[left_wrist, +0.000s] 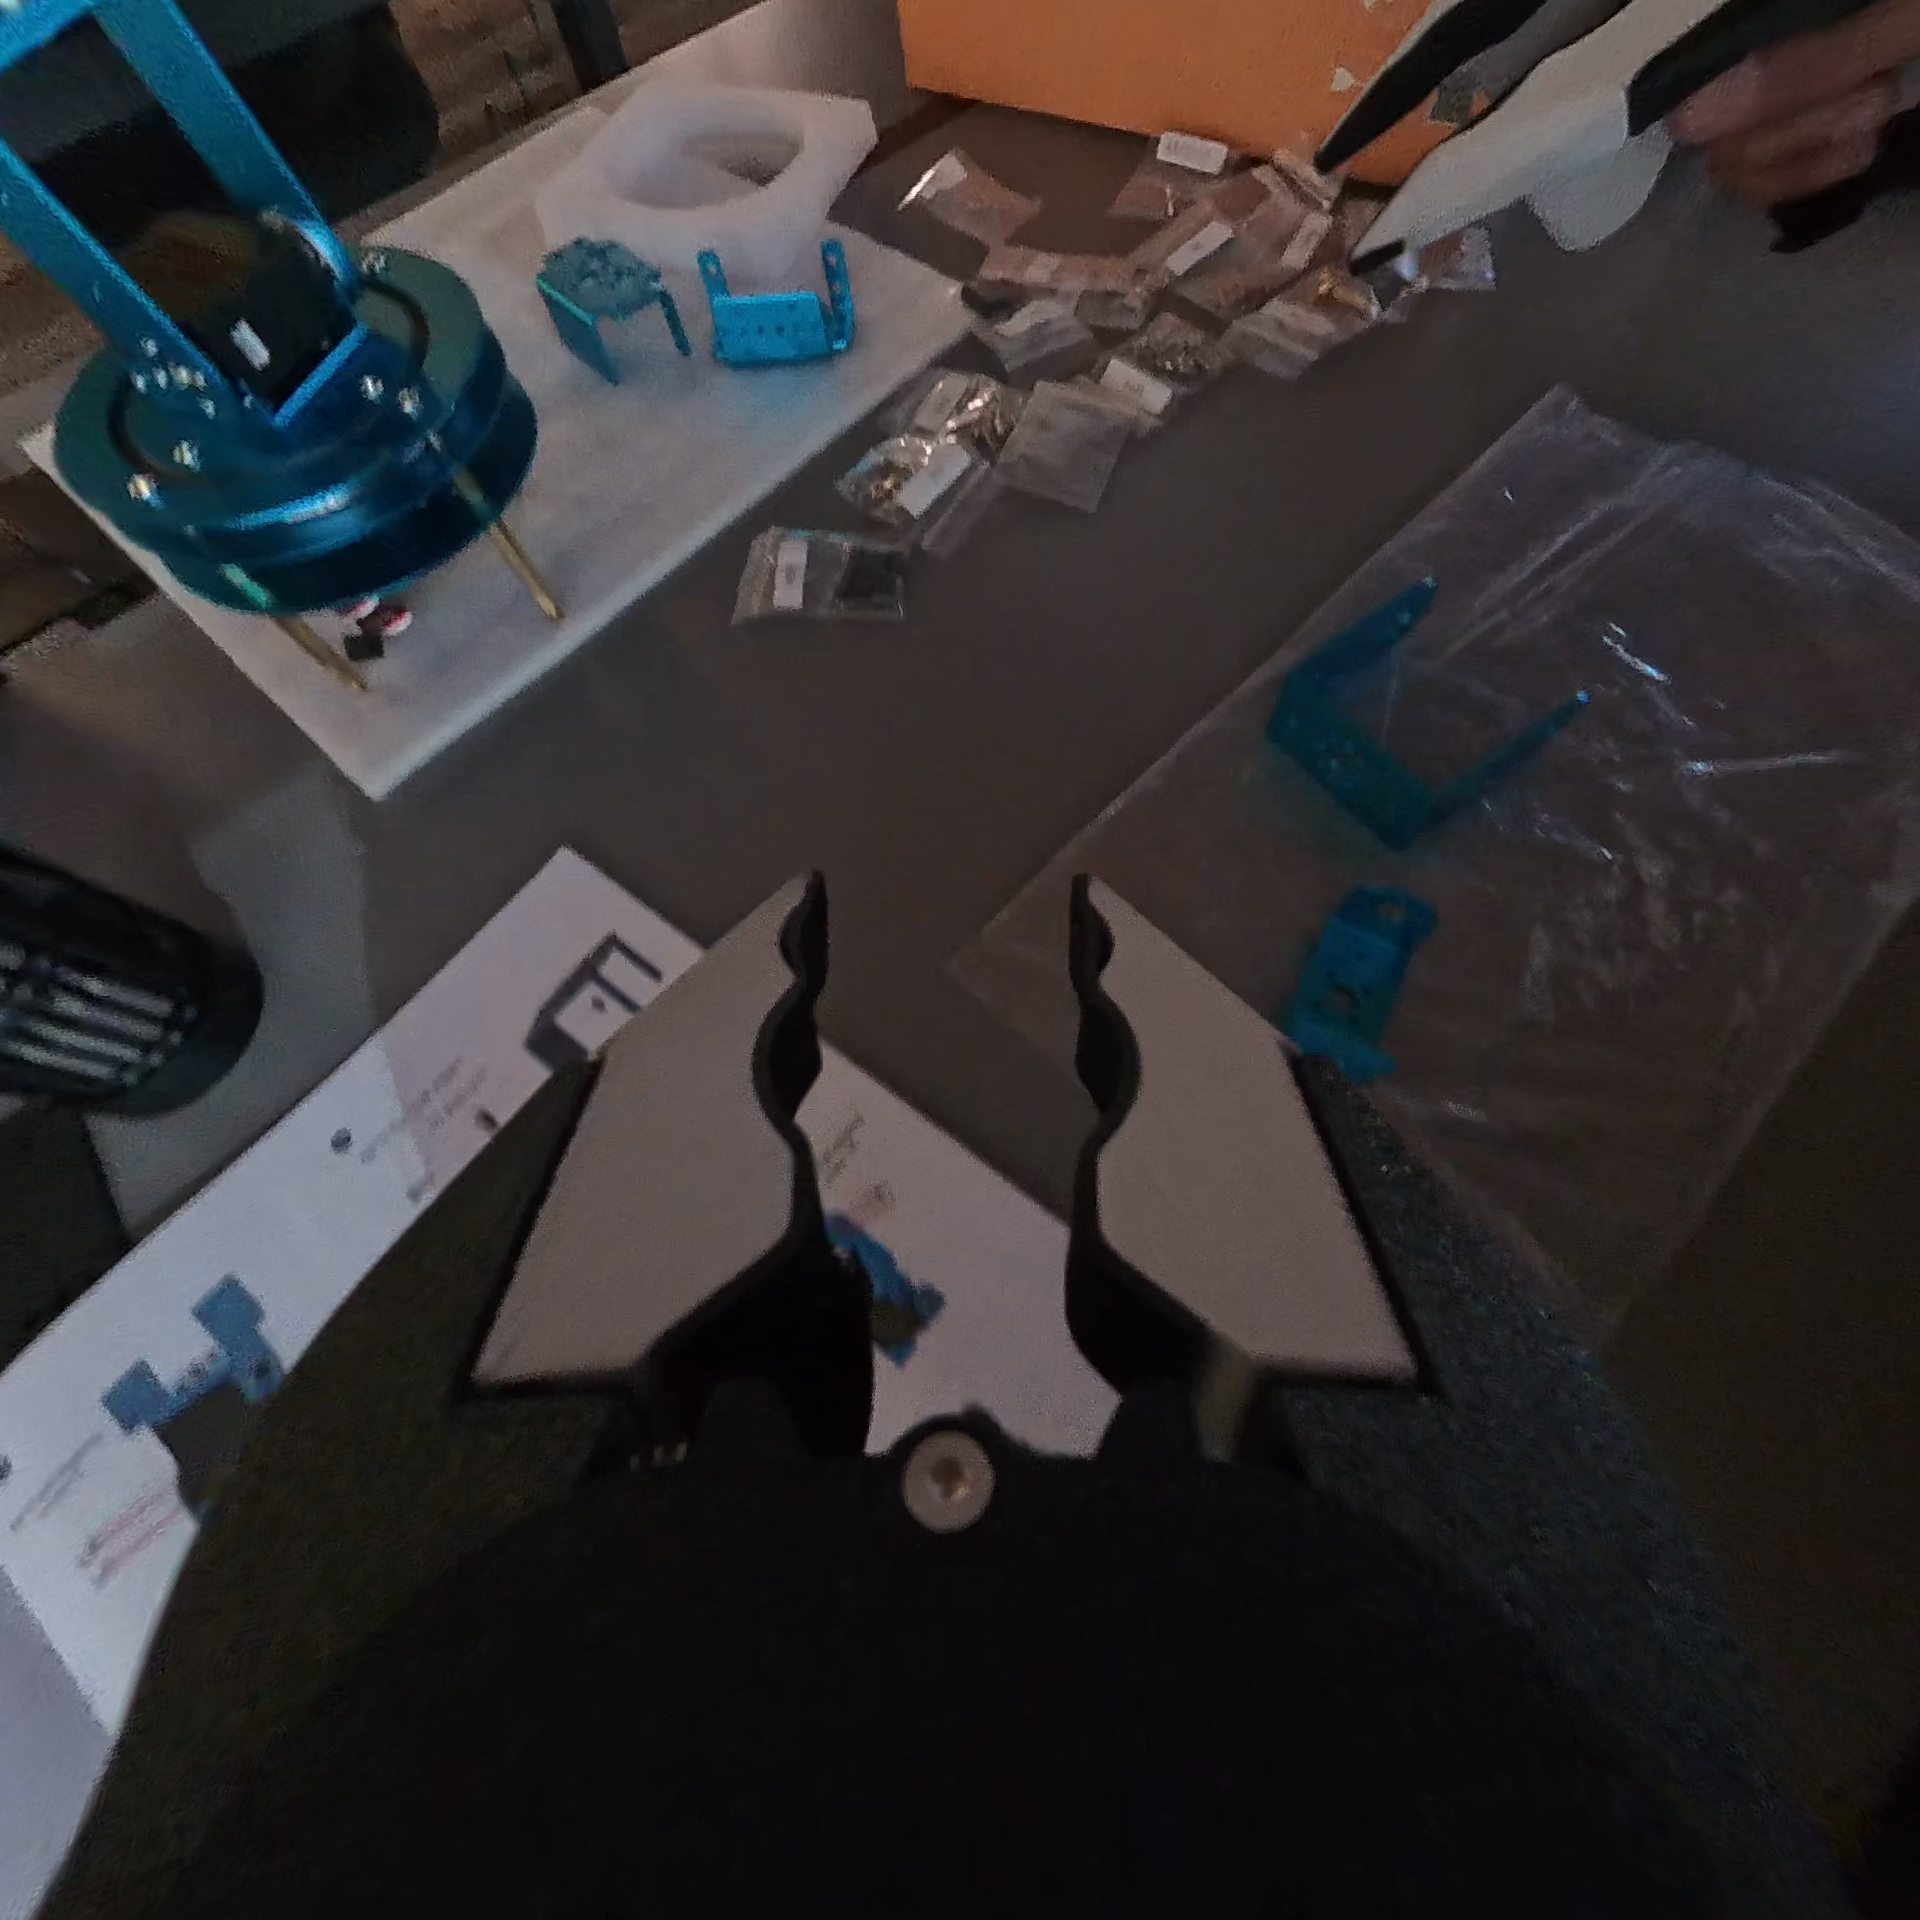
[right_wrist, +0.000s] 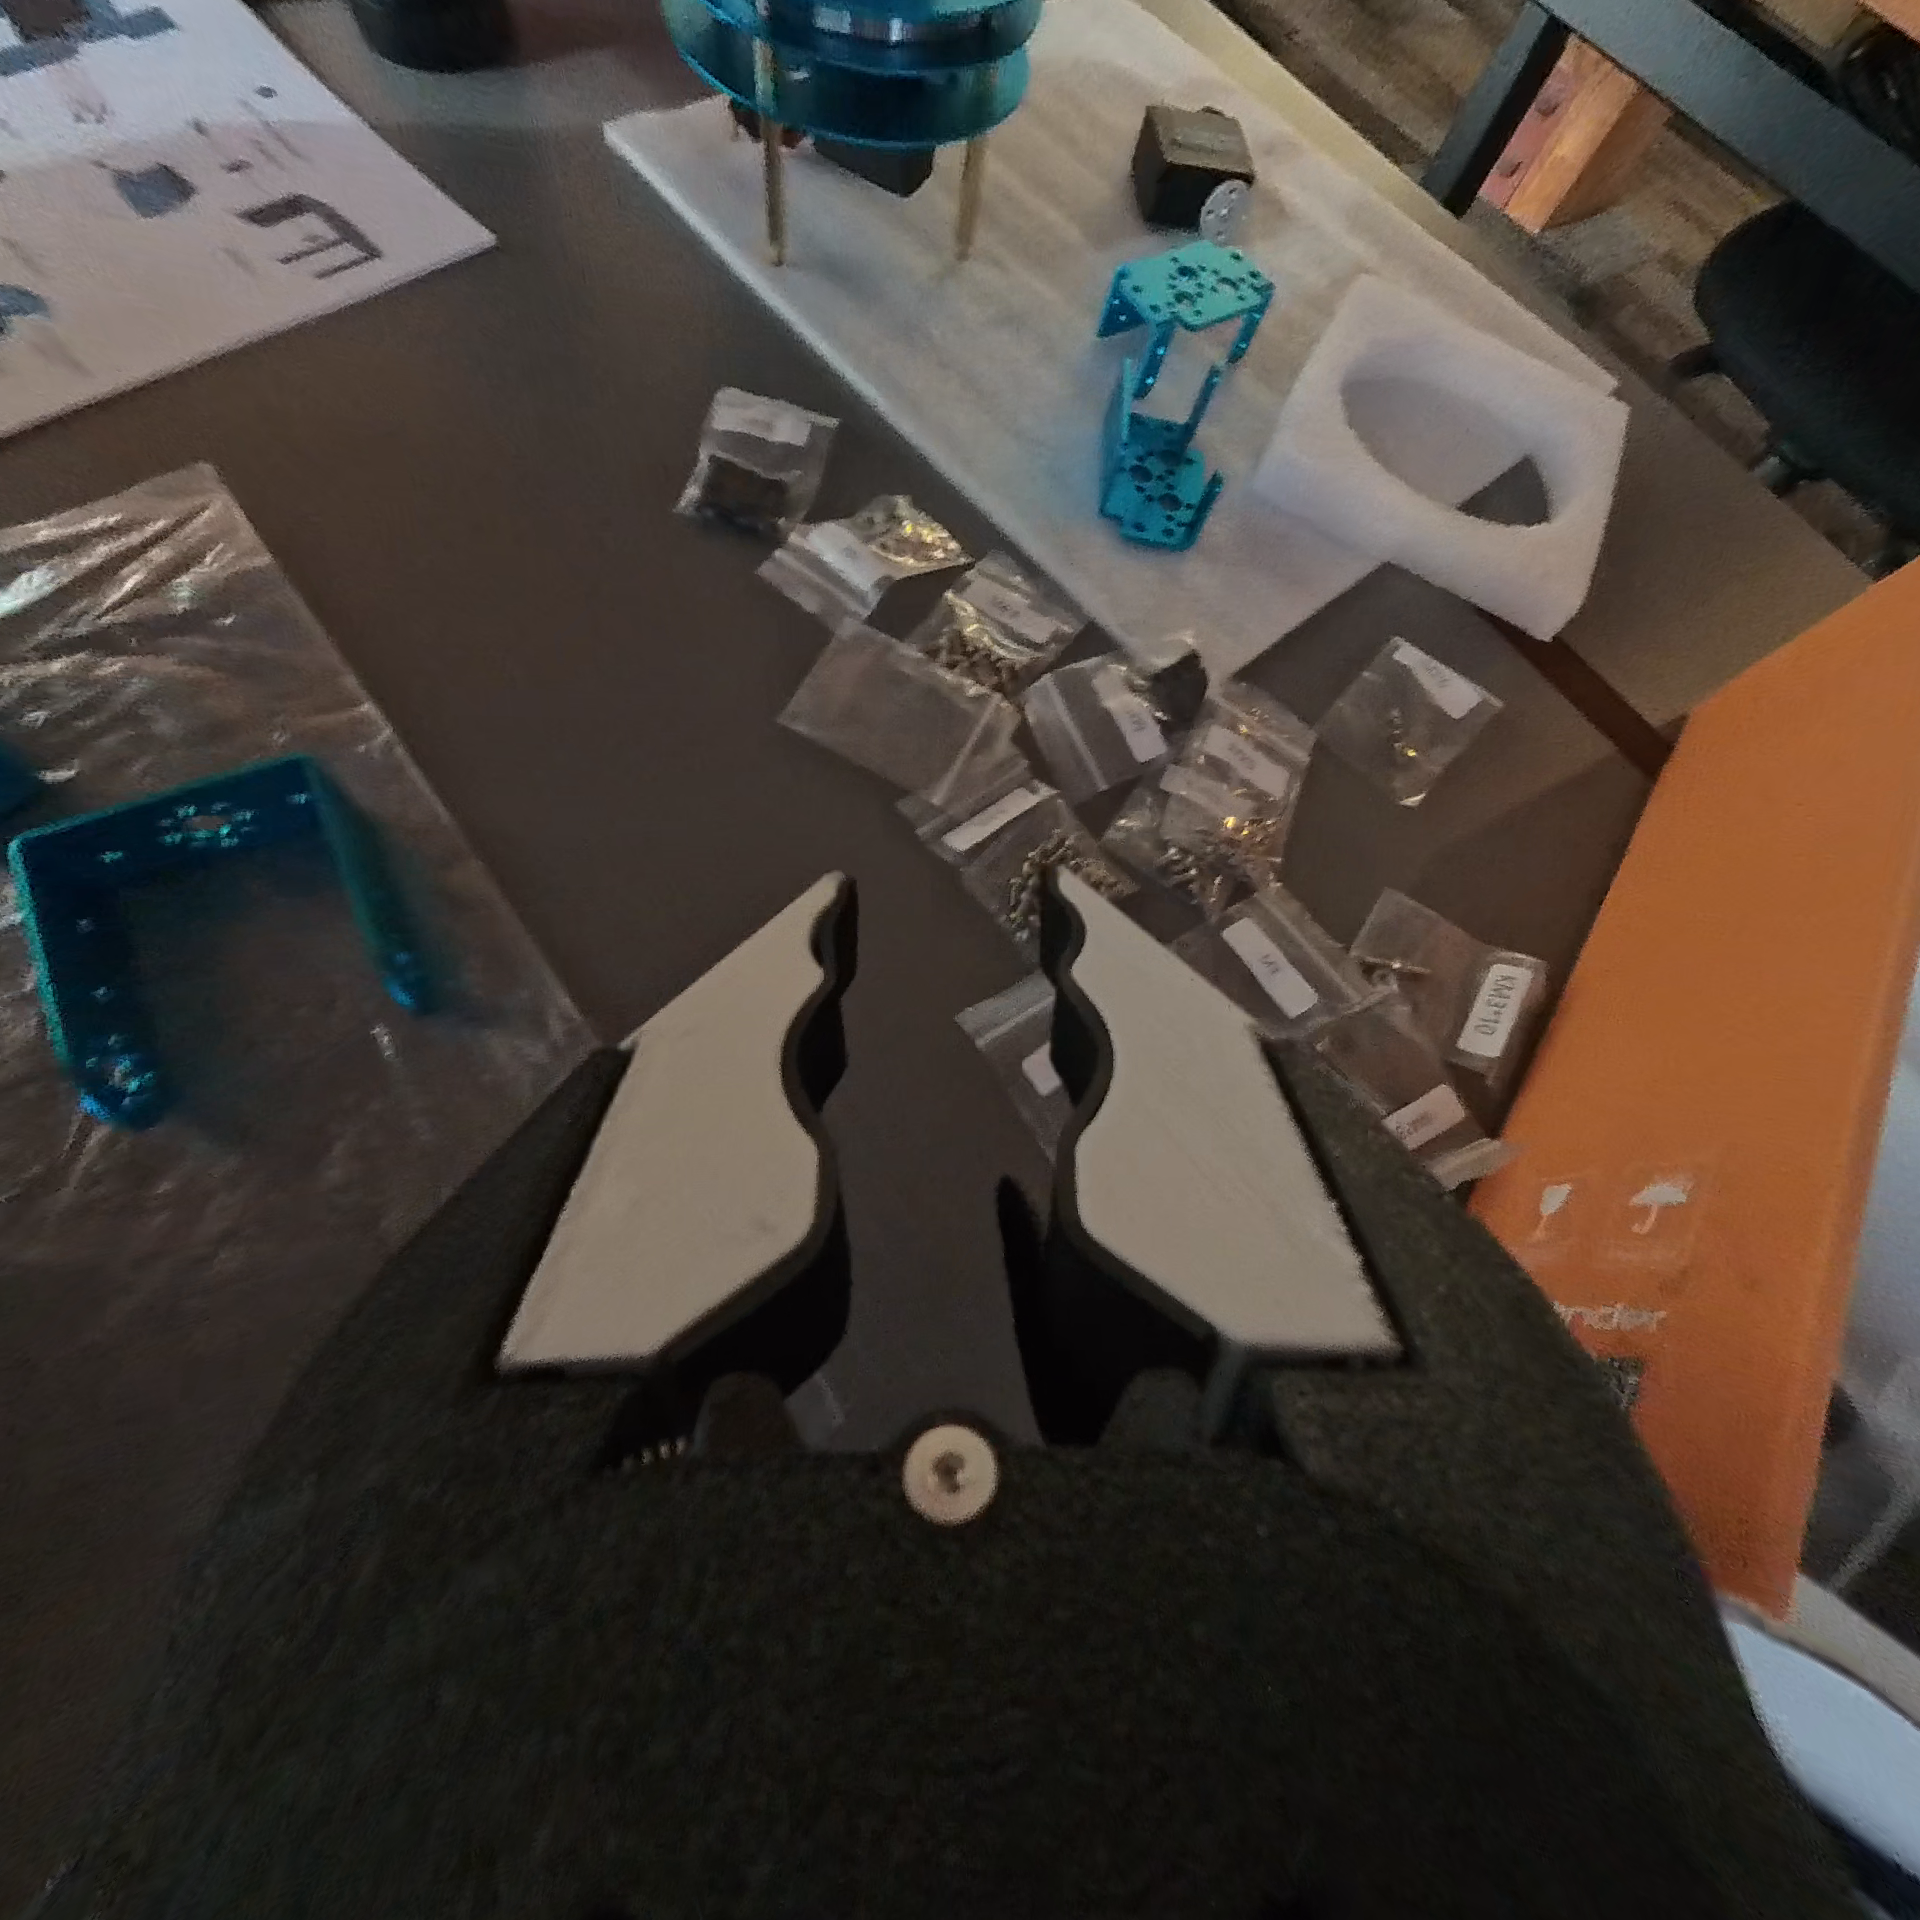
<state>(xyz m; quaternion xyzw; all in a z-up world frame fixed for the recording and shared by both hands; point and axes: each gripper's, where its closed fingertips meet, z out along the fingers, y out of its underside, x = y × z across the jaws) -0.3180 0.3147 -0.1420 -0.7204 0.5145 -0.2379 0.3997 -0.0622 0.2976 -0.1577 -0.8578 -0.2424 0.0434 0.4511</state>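
Left wrist view: the left gripper (left_wrist: 948, 894) hangs wide and empty above the dark bench (left_wrist: 831, 748), its fingers over a printed sheet (left_wrist: 343, 1195). A clear plastic bag (left_wrist: 1558, 831) to its right carries a blue U-bracket (left_wrist: 1382, 727).

Right wrist view: the right gripper (right_wrist: 948, 894) stands narrowly apart, empty, just above small zip bags of screws (right_wrist: 1143, 790), beside an orange box (right_wrist: 1745, 1039)
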